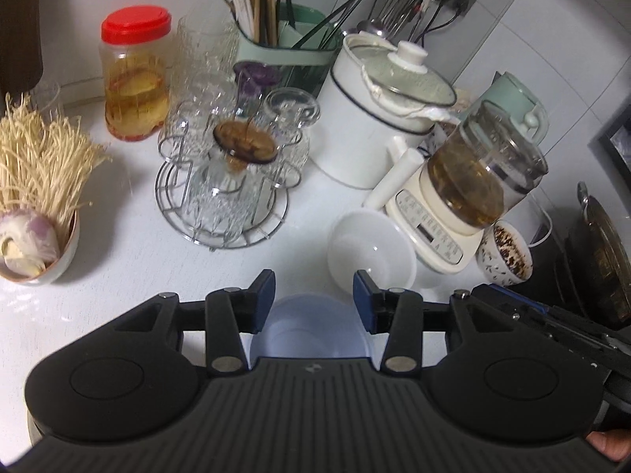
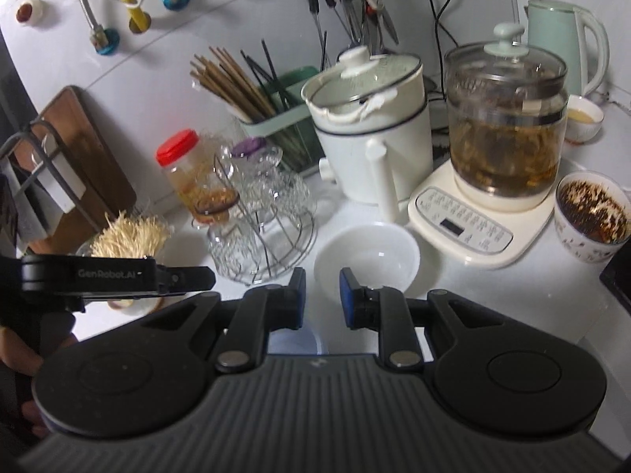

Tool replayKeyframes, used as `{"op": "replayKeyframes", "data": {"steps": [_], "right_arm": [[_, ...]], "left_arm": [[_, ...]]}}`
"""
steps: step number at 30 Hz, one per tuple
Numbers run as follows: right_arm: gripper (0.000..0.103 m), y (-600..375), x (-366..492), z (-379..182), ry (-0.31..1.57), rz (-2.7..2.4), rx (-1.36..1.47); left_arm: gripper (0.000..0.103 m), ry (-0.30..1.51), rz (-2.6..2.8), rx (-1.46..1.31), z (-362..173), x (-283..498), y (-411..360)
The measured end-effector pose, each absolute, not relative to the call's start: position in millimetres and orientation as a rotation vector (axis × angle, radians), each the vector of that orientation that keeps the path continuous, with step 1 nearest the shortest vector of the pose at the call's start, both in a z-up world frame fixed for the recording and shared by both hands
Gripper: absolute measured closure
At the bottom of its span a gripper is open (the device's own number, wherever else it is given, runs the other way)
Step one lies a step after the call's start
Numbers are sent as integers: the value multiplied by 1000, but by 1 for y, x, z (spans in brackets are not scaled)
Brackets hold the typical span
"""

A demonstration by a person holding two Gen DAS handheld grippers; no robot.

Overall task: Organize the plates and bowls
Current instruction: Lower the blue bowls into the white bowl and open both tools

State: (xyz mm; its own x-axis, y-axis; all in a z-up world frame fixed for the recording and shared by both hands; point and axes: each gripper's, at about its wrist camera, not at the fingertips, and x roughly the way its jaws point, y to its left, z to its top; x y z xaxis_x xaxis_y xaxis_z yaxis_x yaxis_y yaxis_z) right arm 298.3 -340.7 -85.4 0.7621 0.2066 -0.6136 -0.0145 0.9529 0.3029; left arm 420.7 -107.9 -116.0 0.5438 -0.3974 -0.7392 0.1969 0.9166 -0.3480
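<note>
Left wrist: round glossy white bowl (image 1: 370, 254) beyond open left gripper (image 1: 314, 301).

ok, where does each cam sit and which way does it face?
Left wrist: on the left tool, looking forward and down at the counter; shows its own open fingers, the right tool at its right edge.
Right wrist: on the right tool, facing the same counter; shows its open fingers, the left tool at left.
Shared: white bowl, glass rack, kettle base.
</note>
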Motion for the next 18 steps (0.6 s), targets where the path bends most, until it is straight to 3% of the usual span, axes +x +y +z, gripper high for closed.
{"op": "replayKeyframes", "data": {"steps": [15,17,18], "right_arm": [[80,-376,342,-95,765,52,323],[63,-380,349,-101,790,35,330],[48,-382,351,-104,799,20,341]], "left_arm": [[44,1032,-395,-199,-134,472,-148],[44,1037,-406,-185,-139,478,-154],[44,1043,-408,-192,-142,481,-155]]}}
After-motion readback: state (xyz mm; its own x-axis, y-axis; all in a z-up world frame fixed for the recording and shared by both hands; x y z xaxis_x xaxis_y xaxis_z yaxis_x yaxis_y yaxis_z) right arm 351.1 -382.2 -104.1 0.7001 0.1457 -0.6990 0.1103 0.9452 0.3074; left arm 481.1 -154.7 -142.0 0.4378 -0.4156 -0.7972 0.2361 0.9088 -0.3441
